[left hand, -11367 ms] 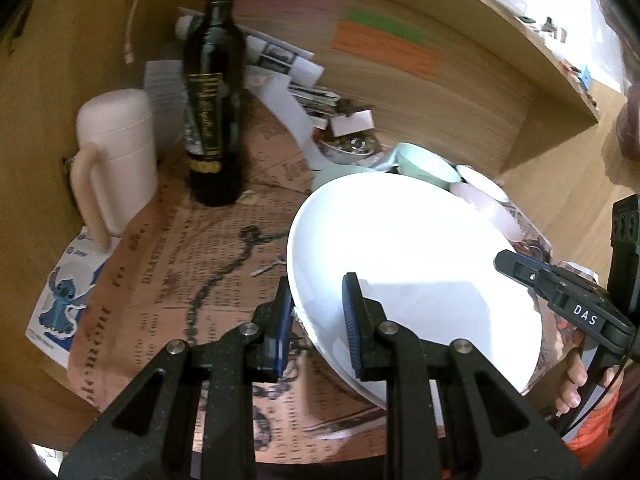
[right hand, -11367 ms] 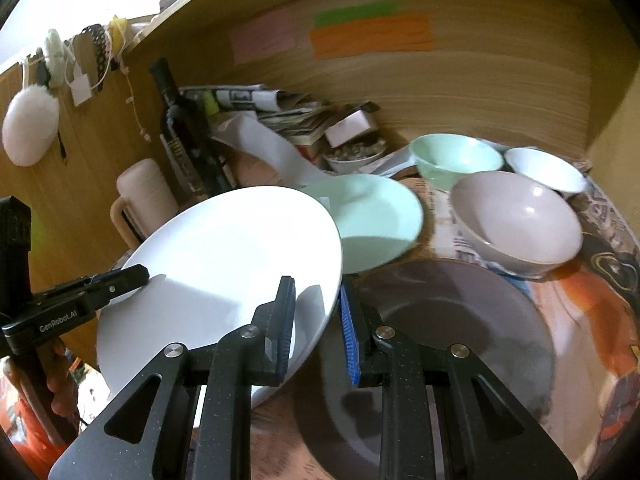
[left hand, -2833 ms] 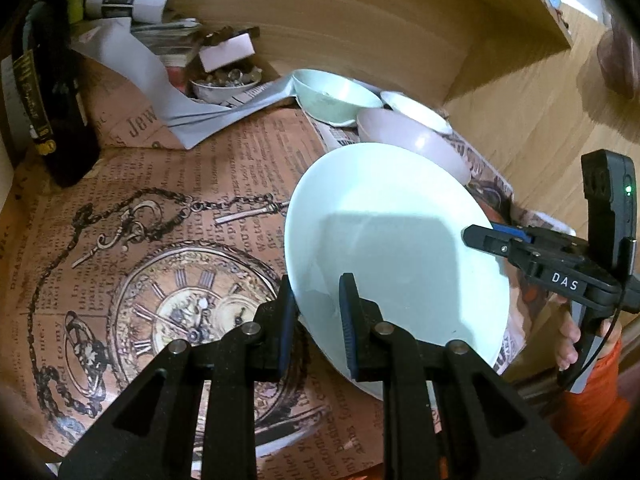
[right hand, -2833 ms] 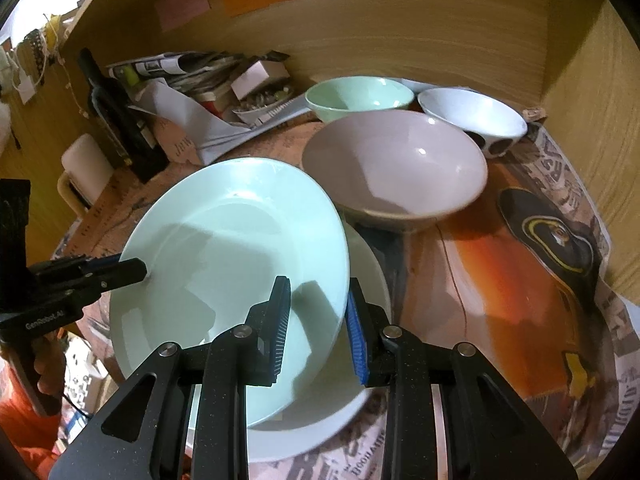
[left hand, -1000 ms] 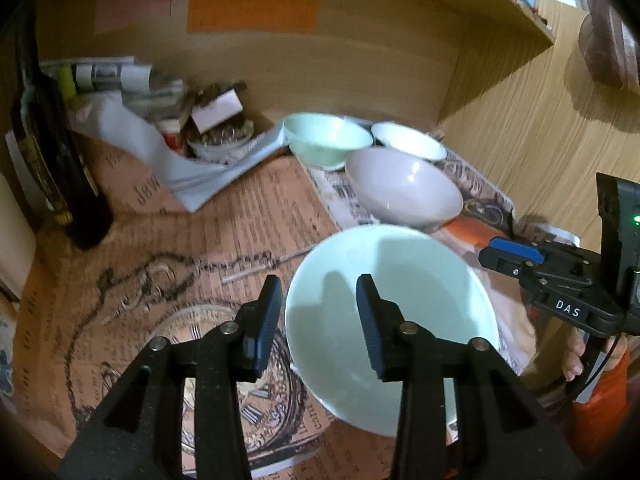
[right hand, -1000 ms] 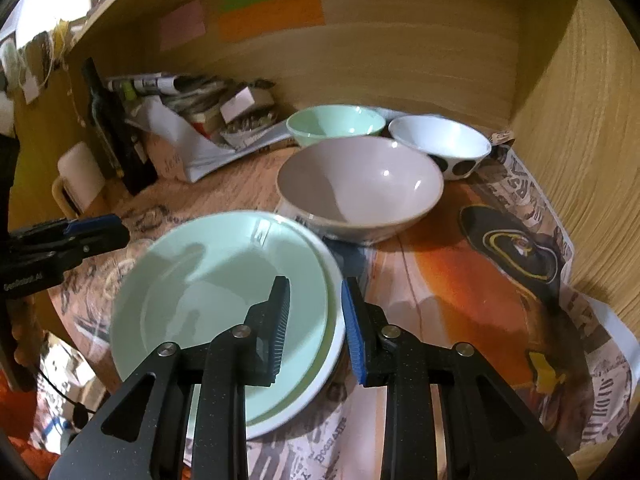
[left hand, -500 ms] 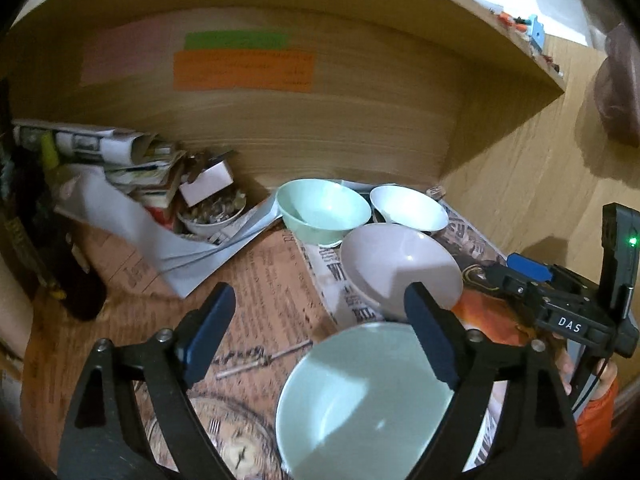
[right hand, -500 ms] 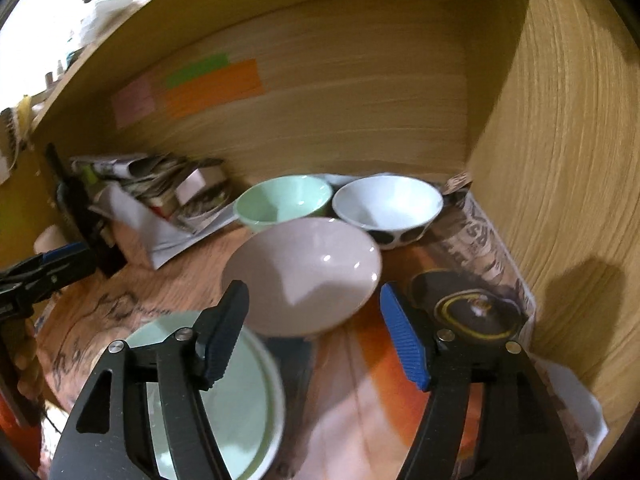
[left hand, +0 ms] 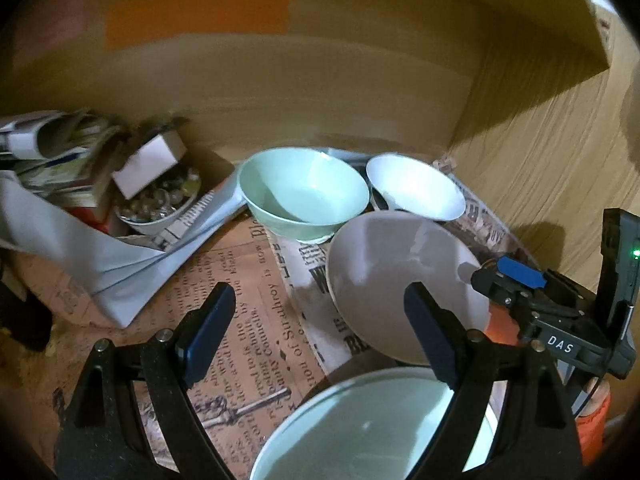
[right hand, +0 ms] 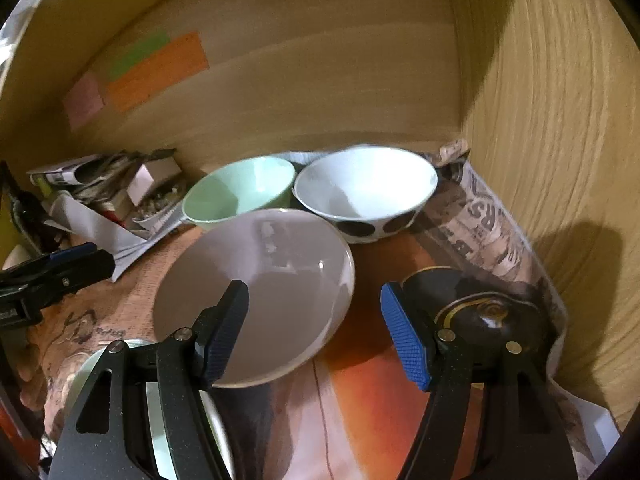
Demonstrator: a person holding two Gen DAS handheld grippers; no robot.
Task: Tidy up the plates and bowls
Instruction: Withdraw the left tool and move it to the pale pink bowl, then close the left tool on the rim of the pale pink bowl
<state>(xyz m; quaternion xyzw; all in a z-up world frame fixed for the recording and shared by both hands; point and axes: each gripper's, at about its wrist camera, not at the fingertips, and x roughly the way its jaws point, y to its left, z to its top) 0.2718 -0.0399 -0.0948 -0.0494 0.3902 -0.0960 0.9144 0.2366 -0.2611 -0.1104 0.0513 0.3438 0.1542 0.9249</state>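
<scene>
A mint plate (left hand: 368, 424) lies on top of a white plate at the near edge, free of both grippers; in the right wrist view only its rim (right hand: 90, 364) shows at lower left. Beyond it sits a wide pale pink bowl (left hand: 400, 276) (right hand: 260, 276). A mint bowl (left hand: 304, 196) (right hand: 240, 192) and a white bowl with dark spots (left hand: 416, 188) (right hand: 364, 188) stand behind it by the back wall. My left gripper (left hand: 318, 320) is open with nothing between its fingers. My right gripper (right hand: 314, 320) is open over the pink bowl's right rim, empty.
Printed newspaper (left hand: 248, 320) covers the desk. A heap of papers, a small box and a dish of bits (left hand: 156, 200) fill the back left. Wooden walls close off the back and the right side (right hand: 560, 140). A hand (right hand: 28, 384) holds the left tool.
Both grippers let go of the mint plate, which now lies on the stack. Both opened wide and moved forward toward the bowls.
</scene>
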